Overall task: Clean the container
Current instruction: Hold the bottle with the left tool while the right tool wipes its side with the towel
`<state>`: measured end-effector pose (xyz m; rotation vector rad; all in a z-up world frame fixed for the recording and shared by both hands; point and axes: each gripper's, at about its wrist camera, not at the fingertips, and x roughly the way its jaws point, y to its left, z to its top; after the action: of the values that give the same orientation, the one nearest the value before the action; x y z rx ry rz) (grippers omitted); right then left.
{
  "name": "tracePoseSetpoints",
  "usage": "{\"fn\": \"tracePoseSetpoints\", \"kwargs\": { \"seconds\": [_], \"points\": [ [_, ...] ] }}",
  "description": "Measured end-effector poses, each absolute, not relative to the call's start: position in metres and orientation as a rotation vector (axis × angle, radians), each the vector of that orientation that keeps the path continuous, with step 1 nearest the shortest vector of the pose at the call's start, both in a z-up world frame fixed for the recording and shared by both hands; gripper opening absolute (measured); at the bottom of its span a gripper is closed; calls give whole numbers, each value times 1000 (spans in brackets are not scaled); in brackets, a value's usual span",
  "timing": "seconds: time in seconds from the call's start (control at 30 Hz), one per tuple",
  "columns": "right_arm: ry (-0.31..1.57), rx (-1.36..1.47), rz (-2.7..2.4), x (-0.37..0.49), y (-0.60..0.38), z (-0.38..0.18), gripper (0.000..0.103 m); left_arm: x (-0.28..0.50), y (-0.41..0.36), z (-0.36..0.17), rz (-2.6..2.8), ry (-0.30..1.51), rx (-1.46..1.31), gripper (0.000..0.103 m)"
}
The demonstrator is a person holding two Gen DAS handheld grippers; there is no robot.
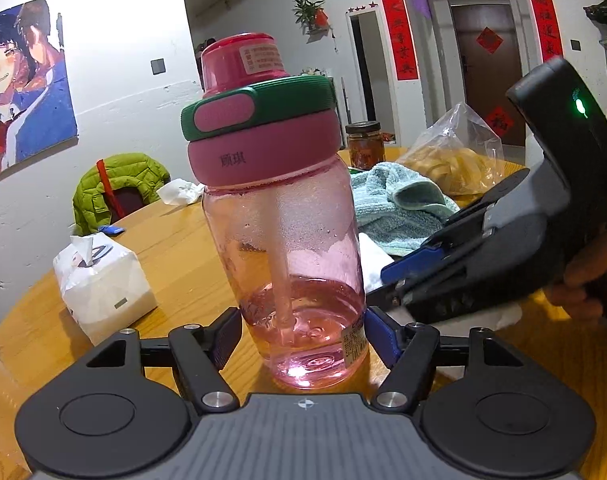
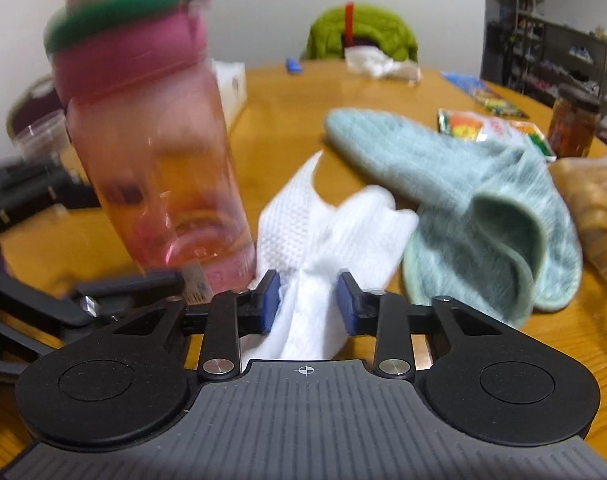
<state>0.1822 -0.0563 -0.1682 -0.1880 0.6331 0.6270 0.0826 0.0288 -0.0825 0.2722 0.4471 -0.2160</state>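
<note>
A pink see-through bottle (image 1: 291, 240) with a pink and green lid and a straw inside stands upright on the wooden table (image 1: 175, 248). My left gripper (image 1: 303, 340) is shut on its base, one blue pad on each side. In the right wrist view the bottle (image 2: 151, 152) is blurred at the left. My right gripper (image 2: 308, 300) is shut on a white cloth (image 2: 323, 232) that lies on the table beside the bottle's base. The right gripper also shows in the left wrist view (image 1: 395, 280), to the right of the bottle.
A light blue towel (image 2: 463, 192) lies to the right of the white cloth. A tissue pack (image 1: 103, 280), a sauce jar (image 2: 573, 124), snack packets (image 2: 491, 128), a plastic bag of food (image 1: 455, 160) and a clear cup (image 2: 43, 140) stand on the table. A green jacket (image 2: 363, 32) hangs on a chair.
</note>
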Motion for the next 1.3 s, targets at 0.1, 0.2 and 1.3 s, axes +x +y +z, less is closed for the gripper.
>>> {"fn": "tracePoseSetpoints", "kwargs": {
  "seconds": [0.1,0.2,1.3],
  "points": [
    [618,-233,605,177,-51,-169,31,86,31,-84,-218,451,270,68],
    [598,-256,603,173,-49,-167,33,89,32,-86,-221,462,263,68],
    [912,596,742,230,-107,-199,10,88,35,-84,-222,463,226,65]
  ]
}}
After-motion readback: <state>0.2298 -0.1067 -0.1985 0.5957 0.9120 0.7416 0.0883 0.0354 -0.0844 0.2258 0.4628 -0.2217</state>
